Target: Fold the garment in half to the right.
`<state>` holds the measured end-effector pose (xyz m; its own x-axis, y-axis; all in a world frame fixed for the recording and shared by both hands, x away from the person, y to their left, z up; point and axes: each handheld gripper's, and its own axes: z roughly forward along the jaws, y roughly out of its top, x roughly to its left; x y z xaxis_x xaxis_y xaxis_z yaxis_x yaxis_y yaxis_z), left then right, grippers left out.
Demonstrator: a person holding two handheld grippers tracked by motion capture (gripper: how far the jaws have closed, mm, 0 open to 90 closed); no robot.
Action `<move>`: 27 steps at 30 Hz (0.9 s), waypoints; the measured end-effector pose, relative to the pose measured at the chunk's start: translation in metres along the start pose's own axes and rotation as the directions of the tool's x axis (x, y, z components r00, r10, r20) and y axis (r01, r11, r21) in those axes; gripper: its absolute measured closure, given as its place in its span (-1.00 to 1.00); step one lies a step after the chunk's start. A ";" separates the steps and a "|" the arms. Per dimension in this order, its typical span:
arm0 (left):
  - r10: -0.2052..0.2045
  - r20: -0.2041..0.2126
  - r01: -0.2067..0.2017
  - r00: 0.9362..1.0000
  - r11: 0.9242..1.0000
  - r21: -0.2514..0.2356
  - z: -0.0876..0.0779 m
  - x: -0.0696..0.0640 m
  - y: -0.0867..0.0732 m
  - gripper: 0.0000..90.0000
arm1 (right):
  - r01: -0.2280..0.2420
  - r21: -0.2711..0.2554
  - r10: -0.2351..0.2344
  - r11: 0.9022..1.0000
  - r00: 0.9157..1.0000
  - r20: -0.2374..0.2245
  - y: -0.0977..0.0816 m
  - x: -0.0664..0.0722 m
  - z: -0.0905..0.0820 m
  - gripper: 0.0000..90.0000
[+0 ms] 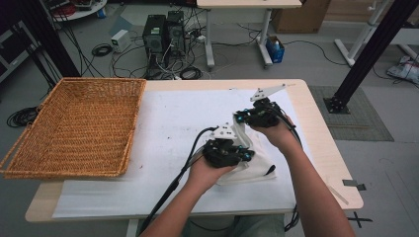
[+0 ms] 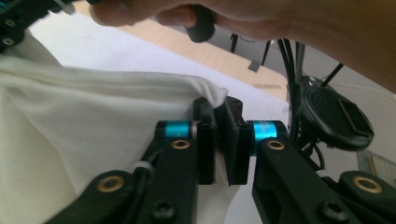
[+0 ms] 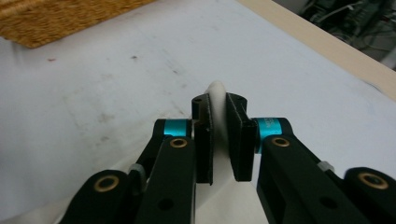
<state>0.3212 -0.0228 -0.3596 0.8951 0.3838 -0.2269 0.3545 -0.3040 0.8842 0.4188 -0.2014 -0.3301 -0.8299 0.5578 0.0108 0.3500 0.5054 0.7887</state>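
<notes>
**Both grippers pinch the white cloth to lift it off the table**

The white cloth [image 1: 252,160] lies on the white sheet [image 1: 168,123] covering the table [image 1: 323,148], well to the right of the wicker basket [image 1: 74,128]. The left gripper [image 1: 236,154] has its jaws pressed together on an edge of the cloth nearest the person; in the left gripper view the fabric [image 2: 93,121] is drawn taut away from that pinch. The right gripper [image 1: 243,117], farther from the person and also right of the basket, clamps a fold of the cloth, which bulges up between its jaws [image 3: 217,93]. Holding two separate points likely lets the person spread or fold the cloth, or carry it without bunching. The basket sits empty at the left end of the table, probably to receive the cloth.
</notes>
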 end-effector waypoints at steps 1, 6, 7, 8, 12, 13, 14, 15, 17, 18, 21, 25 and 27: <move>0.001 0.001 -0.001 1.000 1.000 -0.020 0.003 0.000 0.001 0.72 | -0.019 0.000 0.019 1.000 1.000 0.024 -0.006 -0.004 -0.006 0.73; -0.050 -0.019 0.049 0.999 0.998 -0.031 -0.002 0.010 0.000 0.08 | -0.105 -0.016 0.106 0.994 0.988 0.114 -0.029 -0.021 -0.031 0.34; -0.061 -0.063 0.058 0.996 0.997 -0.051 -0.014 0.018 -0.004 0.02 | -0.110 -0.014 0.111 0.994 0.986 0.124 -0.034 -0.022 -0.034 0.34; -0.067 -0.080 0.062 0.995 0.996 -0.057 -0.020 0.021 -0.007 -0.01 | -0.120 -0.013 0.121 0.993 0.984 0.128 -0.038 -0.022 -0.037 0.31; -0.093 -0.208 0.080 0.974 0.994 -0.069 -0.053 0.044 -0.024 -0.21 | -0.124 0.018 0.120 0.992 0.984 0.134 -0.051 -0.016 -0.037 0.21; -0.092 -0.240 0.079 0.966 0.995 -0.067 -0.061 0.049 -0.028 -0.24 | -0.133 0.025 0.129 0.991 0.983 0.131 -0.055 -0.014 -0.036 0.19; -0.089 -0.278 0.075 0.956 0.995 -0.062 -0.069 0.054 -0.033 -0.27 | -0.136 0.027 0.132 0.990 0.983 0.128 -0.059 -0.012 -0.036 0.17; -0.081 -0.316 0.067 0.945 0.996 -0.055 -0.077 0.060 -0.038 -0.33 | -0.139 0.028 0.135 0.990 0.982 0.130 -0.063 -0.009 -0.036 0.15; -0.083 -0.340 0.068 0.937 0.996 -0.056 -0.085 0.065 -0.042 -0.37 | -0.147 0.011 0.145 0.989 0.983 0.113 -0.071 -0.003 -0.038 0.13; -0.100 -0.381 0.083 0.919 0.995 -0.059 -0.099 0.076 -0.050 -0.39 | -0.155 0.005 0.154 0.988 0.982 0.106 -0.075 0.001 -0.039 0.13; -0.106 -0.425 0.085 0.899 0.994 -0.068 -0.117 0.088 -0.059 -0.51 | -0.171 0.029 0.167 0.985 0.982 0.091 -0.090 0.009 -0.041 0.14; -0.082 -0.438 0.060 0.895 0.996 -0.063 -0.127 0.093 -0.064 -0.59 | -0.186 0.059 0.182 0.981 0.980 0.077 -0.110 0.019 -0.038 0.19; -0.067 -0.437 0.047 0.897 0.997 -0.058 -0.129 0.093 -0.066 -0.61 | -0.188 0.078 0.182 0.979 0.981 0.071 -0.119 0.023 -0.033 0.28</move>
<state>0.3463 0.1454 -0.3863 0.6608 0.7458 -0.0848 0.3794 -0.2343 0.8951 0.3437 -0.2699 -0.4036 -0.7193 0.6858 0.1109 0.5323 0.4414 0.7224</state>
